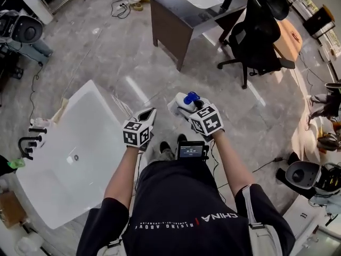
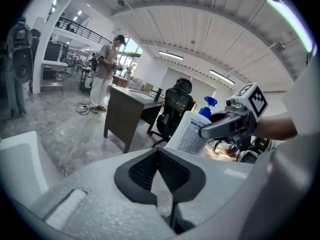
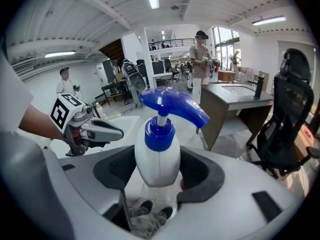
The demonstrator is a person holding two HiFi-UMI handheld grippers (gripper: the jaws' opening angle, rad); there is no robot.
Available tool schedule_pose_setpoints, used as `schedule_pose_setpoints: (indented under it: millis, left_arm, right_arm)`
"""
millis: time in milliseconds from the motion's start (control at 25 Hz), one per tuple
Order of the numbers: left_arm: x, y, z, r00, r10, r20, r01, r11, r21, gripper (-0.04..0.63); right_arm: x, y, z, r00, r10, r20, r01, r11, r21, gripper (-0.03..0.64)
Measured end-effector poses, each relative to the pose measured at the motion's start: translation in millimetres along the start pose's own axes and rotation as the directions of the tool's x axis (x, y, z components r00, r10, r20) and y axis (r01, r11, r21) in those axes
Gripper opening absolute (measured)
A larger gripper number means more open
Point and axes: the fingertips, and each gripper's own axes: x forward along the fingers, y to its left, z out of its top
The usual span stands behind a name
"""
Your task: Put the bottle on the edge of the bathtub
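— Where is the bottle [image 3: 158, 156] sitting?

— It isn't sitting yet. It is hanging over the floor [image 1: 106, 47], right of the bathtub [image 1: 101, 105] and apart from its edge. The right gripper [image 3: 160, 173] is clamping it, with the jaws spread wide around the white body. The bottle is leaning rather than standing upright.

— What is worrying you?

— The body is looking smooth, glossy and rounded, so the dark textured pads [image 3: 202, 171] are pressing on a curve. I'm judging that it could be twisting or sliding out if the hand is swinging quickly. The blue pump [image 3: 172, 106] is jutting out on a thin neck, which is probably making the top heavy.

— And at the tub?

— The edge is looking like a narrow, slick white band beside a deep basin. A bottle coming down tilted could be toppling into the tub or onto the hard, grey marbled floor.

— And the other hand?

— The left gripper [image 2: 159, 156] is carrying nothing, and its jaws are pinched together. It is riding just left of the bottle, so I'm thinking it could be knocking it.
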Motion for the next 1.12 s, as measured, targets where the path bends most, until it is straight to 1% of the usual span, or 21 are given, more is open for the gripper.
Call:
schedule_pose_setpoints:
  millis: [200, 360, 480, 640, 800, 920, 1120]
  left_arm:
    - [2, 38, 15, 0.996, 0.093, 0.013, -0.092, 0.994, -0.058, 0.009]
    - [3, 77, 37, 0.982, 0.183, 0.043, -0.177, 0.978, -0.11, 0.009]
    - [5, 103, 61, 0.97, 0.233, 0.062, -0.224, 0.967, -0.122, 0.009]
    - [1, 142, 96, 0.946, 0.311, 0.095, -0.296, 0.944, -0.145, 0.009]
    - [5, 172, 117, 0.922, 0.369, 0.12, -0.347, 0.923, -0.168, 0.009]
    - [7, 187, 124, 0.9, 0.418, 0.126, -0.39, 0.9, -0.196, 0.009]
    - [7, 201, 126, 0.867, 0.479, 0.136, -0.44, 0.865, -0.242, 0.009]
  right_arm:
    - [40, -5, 34, 0.995, 0.092, -0.028, -0.093, 0.994, -0.063, 0.272]
    - [78, -10, 74, 0.985, 0.166, -0.038, -0.17, 0.976, -0.138, 0.272]
    - [103, -14, 110, 0.977, 0.21, -0.04, -0.214, 0.959, -0.185, 0.272]
    - [135, -13, 158, 0.96, 0.276, -0.039, -0.277, 0.929, -0.244, 0.272]
    - [163, -18, 190, 0.945, 0.324, -0.051, -0.324, 0.898, -0.297, 0.272]
    - [180, -20, 206, 0.93, 0.361, -0.068, -0.362, 0.872, -0.331, 0.272]
    - [200, -20, 219, 0.908, 0.408, -0.096, -0.413, 0.833, -0.368, 0.272]
